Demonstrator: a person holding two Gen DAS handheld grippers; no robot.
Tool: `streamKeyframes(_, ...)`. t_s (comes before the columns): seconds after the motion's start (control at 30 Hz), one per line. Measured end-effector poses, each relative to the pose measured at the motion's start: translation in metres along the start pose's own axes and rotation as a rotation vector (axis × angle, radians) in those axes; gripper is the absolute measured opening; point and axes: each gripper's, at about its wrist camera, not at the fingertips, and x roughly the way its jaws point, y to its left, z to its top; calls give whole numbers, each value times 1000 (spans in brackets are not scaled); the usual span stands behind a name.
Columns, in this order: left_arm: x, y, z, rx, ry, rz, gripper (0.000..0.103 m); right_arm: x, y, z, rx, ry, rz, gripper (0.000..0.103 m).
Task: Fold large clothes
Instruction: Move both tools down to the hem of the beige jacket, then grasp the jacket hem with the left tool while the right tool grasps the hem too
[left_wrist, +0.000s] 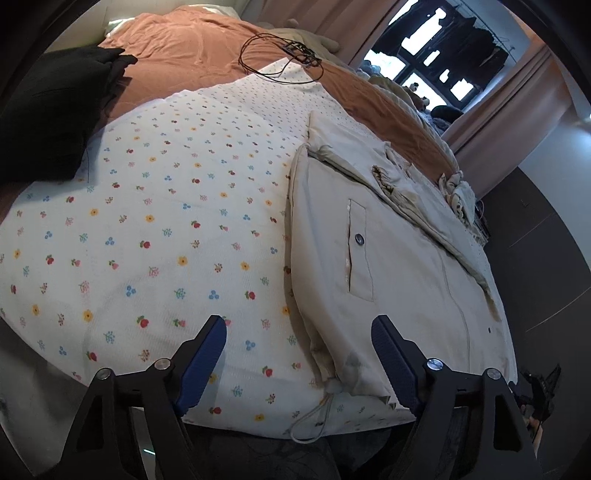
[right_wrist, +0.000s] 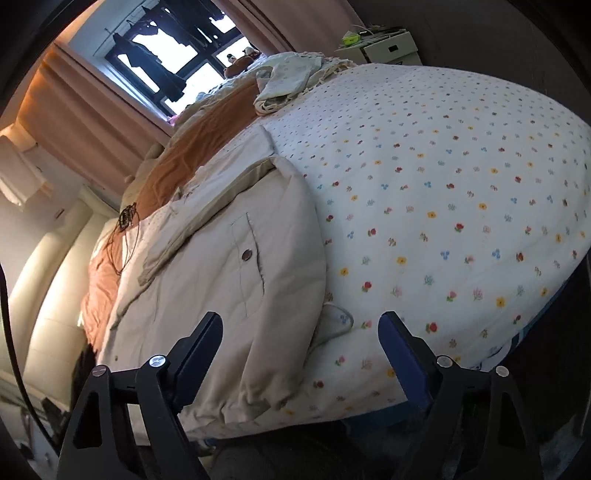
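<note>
Across a white bedspread dotted with small coloured flowers (left_wrist: 155, 229), lying partly folded near the bed's front edge: a large cream padded coat with a snap-buttoned pocket flap (left_wrist: 388, 266), its hem drawcord (left_wrist: 314, 417) dangling over the edge. Lying on top of the coat's far part, a folded beige sleeve or panel; which one, impossible to tell.

Hovering low over the front edge, the left gripper (left_wrist: 299, 354), jaws standing wide apart, blue pads gripping nothing, the coat's near corner showing between the fingers without touching them. Hovering likewise on the coat's other side, the right gripper (right_wrist: 301, 354), jaws spread wide, nothing clamped, the coat's rounded side and a strip of flowered bedspread showing between the fingers.

Lying farther back: a rust-orange sheet (left_wrist: 177, 48), a coil of thin black cable with a small device (left_wrist: 291, 55) resting on it, a black cushion (left_wrist: 51, 122) at the far left side, and a crumpled pale cloth bundle (right_wrist: 288, 81) near the window end. Hanging beside a bright window (right_wrist: 177, 55): pink curtains (right_wrist: 92, 122). Standing behind the bed, a white box (right_wrist: 388, 46) holding small items.
</note>
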Motion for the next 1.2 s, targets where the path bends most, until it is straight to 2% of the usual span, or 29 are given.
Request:
streamKeyframes(0.17,3,6,-11,-35,33,-63,64,8,-9,-22,65,39,124,77)
streamKeyframes(0.43,17,8,-19,-85,67,-129,64,30,-3,-40,157,86,272,76)
streamKeyframes(0.57,25,10,-18,-110,75,-143,64,45,3,-44,177,101,256,68)
streamKeyframes(0.67,31,9,-11,-145,93,-162,64,50,2,-42,217,92,281,68)
streamKeyframes(0.8,42,7,0,-173,114,-179,64,52,4,-37,251,83,376,68)
streamKeyframes(0.9,45,0,2,-177,119,-244,64,42,4,-33,245,27,458,68)
streamKeyframes(0.97,44,-6,2,-142,108,-255,64,40,3,-33,239,15,465,68)
streamKeyframes(1.07,44,-5,0,-139,104,-271,64,47,-1,-37,229,47,404,68)
streamKeyframes(1.2,53,-3,-1,-136,145,-233,62,57,-1,-40,207,76,352,68)
